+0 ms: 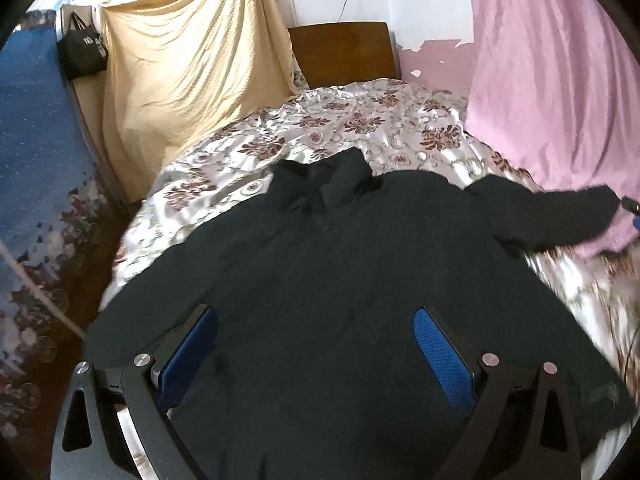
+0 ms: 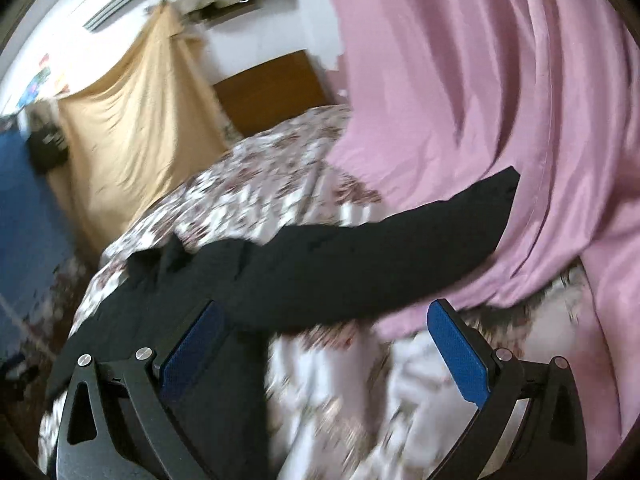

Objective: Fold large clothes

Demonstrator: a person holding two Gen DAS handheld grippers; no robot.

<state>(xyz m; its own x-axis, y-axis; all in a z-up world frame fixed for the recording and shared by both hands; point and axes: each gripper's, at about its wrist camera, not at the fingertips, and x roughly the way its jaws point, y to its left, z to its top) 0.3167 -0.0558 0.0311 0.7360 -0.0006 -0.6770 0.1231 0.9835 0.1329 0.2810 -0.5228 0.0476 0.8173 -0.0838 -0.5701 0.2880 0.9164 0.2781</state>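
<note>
The black jacket lies spread flat on the bed's floral bedspread, collar toward the wooden headboard, both sleeves stretched out to the sides. Its right sleeve reaches across to the pink cloth hanging beside the bed, the cuff resting against it. My left gripper hovers over the jacket's lower body, its blue pads spread wide apart with nothing between them — only dark fabric below. My right gripper is also spread wide and holds nothing; it sits just short of the right sleeve, over the bedspread, and the view is blurred. Beyond the bed's far left side hangs a yellow cloth, with a black bag hung beside it.
</note>
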